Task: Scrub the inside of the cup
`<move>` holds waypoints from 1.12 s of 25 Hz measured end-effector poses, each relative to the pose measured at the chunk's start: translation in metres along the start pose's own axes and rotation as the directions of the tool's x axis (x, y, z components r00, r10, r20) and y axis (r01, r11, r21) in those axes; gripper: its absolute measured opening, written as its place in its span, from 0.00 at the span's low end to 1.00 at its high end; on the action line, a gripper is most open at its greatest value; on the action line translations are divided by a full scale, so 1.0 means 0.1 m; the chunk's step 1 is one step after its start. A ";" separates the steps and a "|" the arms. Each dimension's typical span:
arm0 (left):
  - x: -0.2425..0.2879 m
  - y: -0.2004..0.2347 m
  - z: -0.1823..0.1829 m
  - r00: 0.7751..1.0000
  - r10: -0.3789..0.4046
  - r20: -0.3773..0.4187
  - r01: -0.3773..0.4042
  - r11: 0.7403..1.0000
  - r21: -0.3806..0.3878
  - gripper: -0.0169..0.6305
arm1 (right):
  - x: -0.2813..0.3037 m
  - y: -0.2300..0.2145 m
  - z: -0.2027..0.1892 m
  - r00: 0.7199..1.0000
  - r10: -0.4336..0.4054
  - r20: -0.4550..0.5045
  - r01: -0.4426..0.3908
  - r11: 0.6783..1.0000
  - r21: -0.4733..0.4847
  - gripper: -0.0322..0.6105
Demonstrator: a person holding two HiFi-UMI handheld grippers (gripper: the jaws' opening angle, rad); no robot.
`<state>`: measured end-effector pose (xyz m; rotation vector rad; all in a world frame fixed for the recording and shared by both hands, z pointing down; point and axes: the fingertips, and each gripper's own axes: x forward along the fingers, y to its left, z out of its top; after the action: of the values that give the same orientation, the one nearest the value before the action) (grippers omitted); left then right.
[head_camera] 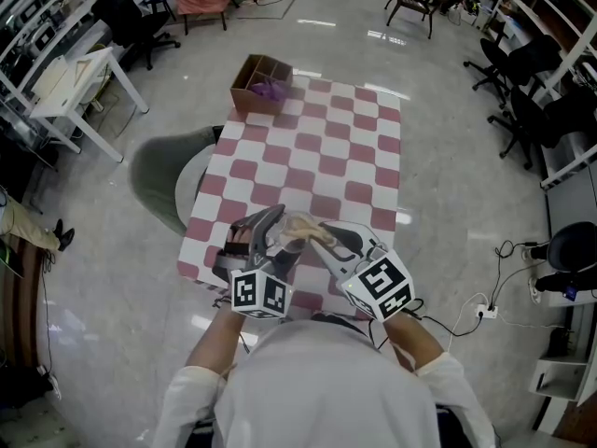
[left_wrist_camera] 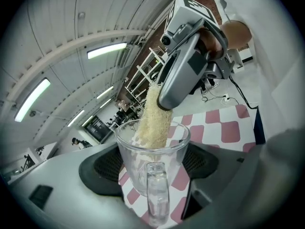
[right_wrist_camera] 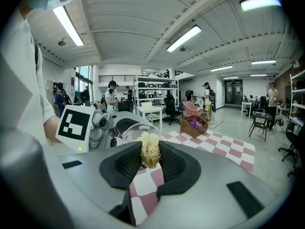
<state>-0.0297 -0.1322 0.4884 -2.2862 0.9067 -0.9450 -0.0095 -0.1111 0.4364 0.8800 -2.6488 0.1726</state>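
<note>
A clear glass cup with a handle (left_wrist_camera: 151, 163) sits between the jaws of my left gripper (left_wrist_camera: 152, 168), which is shut on it. My right gripper (right_wrist_camera: 150, 159) is shut on a pale yellow fibrous scrubber (right_wrist_camera: 149, 150). In the left gripper view the scrubber (left_wrist_camera: 153, 120) reaches down through the cup's rim into the cup. From the head view both grippers meet over the near edge of the checkered table (head_camera: 308, 147), the left gripper (head_camera: 264, 236) holding the cup (head_camera: 284, 241) and the right gripper (head_camera: 322, 236) coming in from the right with the scrubber (head_camera: 303, 230).
An open cardboard box (head_camera: 259, 84) with purple stuff inside stands at the table's far left corner. A grey chair (head_camera: 168, 175) is at the table's left side. Office chairs (head_camera: 522, 91) and shelving stand further off on the right.
</note>
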 end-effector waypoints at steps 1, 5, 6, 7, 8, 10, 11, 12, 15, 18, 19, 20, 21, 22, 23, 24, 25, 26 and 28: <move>0.01 0.02 -0.01 1.000 0.004 -0.002 -0.004 1.000 -0.002 0.59 | -0.01 0.01 -0.02 1.000 0.005 -0.012 -0.005 1.000 -0.003 0.22; 0.04 0.04 -0.02 1.000 0.006 -0.004 -0.006 1.000 -0.009 0.59 | 0.00 0.11 -0.06 0.998 0.052 -0.035 -0.052 0.999 0.011 0.22; 0.04 0.02 -0.01 1.000 0.002 -0.002 -0.002 1.000 -0.008 0.59 | 0.00 0.13 -0.07 0.997 0.065 -0.033 -0.064 0.998 0.021 0.22; 0.05 0.00 -0.01 1.000 -0.003 -0.001 0.003 1.000 -0.007 0.59 | 0.01 0.15 -0.06 0.997 0.075 -0.028 -0.074 0.997 0.035 0.22; 0.05 -0.02 -0.01 1.000 -0.009 0.000 0.009 1.000 -0.006 0.59 | 0.01 0.16 -0.05 0.996 0.083 -0.019 -0.082 0.995 0.049 0.22; 0.05 -0.08 -0.01 1.000 -0.021 0.002 0.021 1.000 -0.002 0.59 | 0.02 0.16 0.00 0.996 0.086 0.008 -0.086 0.994 0.069 0.22; 0.05 -0.10 0.00 1.000 -0.026 0.004 0.026 1.000 0.000 0.59 | 0.02 0.14 0.03 0.997 0.081 0.021 -0.082 0.994 0.070 0.22; 0.05 -0.12 0.01 0.999 -0.031 0.006 0.031 1.000 0.000 0.59 | 0.01 0.12 0.05 0.997 0.072 0.028 -0.073 0.995 0.066 0.22; 0.04 -0.15 0.04 0.999 -0.037 0.009 0.037 0.999 -0.002 0.59 | 0.01 0.03 0.07 0.999 0.035 0.023 -0.037 0.998 0.053 0.22; 0.04 -0.15 0.04 0.999 -0.034 0.011 0.034 0.999 0.004 0.59 | 0.02 -0.04 0.00 1.000 0.002 -0.005 -0.002 0.999 0.047 0.22; 0.04 -0.14 0.04 0.999 -0.032 0.011 0.032 0.999 0.005 0.59 | 0.02 -0.05 -0.03 1.000 -0.006 -0.019 0.007 0.999 0.040 0.22; 0.04 -0.12 0.03 0.999 -0.030 0.011 0.030 1.000 0.005 0.59 | 0.02 -0.04 -0.06 0.999 -0.010 -0.032 0.011 0.999 0.035 0.22; 0.04 -0.10 0.02 1.000 -0.027 0.010 0.027 1.000 0.005 0.59 | 0.02 -0.04 -0.08 0.999 -0.009 -0.044 0.010 0.999 0.034 0.22; 0.04 -0.08 0.01 1.000 -0.023 0.007 0.023 1.000 0.005 0.59 | 0.01 -0.03 -0.10 0.999 -0.005 -0.052 0.006 0.999 0.034 0.22; 0.04 -0.06 0.00 1.000 -0.019 0.005 0.019 1.000 0.004 0.59 | 0.00 -0.01 -0.11 0.998 0.003 -0.058 -0.001 0.999 0.036 0.22; 0.04 -0.03 -0.01 1.000 -0.015 0.003 0.015 1.000 0.003 0.59 | 0.00 0.00 -0.12 0.998 0.013 -0.061 -0.011 0.999 0.041 0.22; 0.05 -0.01 -0.02 1.000 -0.012 0.001 0.012 1.000 0.003 0.59 | -0.01 0.03 -0.12 0.998 0.026 -0.060 -0.023 0.999 0.049 0.22; 0.05 0.00 -0.02 1.000 -0.010 0.000 0.010 1.000 0.002 0.59 | -0.02 0.05 -0.11 0.998 0.040 -0.056 -0.037 0.998 0.059 0.22; 0.07 0.00 -0.01 1.000 -0.013 0.001 0.013 1.000 0.001 0.59 | -0.02 0.10 -0.09 0.997 0.066 -0.044 -0.063 0.995 0.079 0.22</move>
<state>-0.0272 -0.1373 0.4921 -2.2936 0.8921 -0.9497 -0.0115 -0.1003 0.4444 0.8044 -2.6440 0.3100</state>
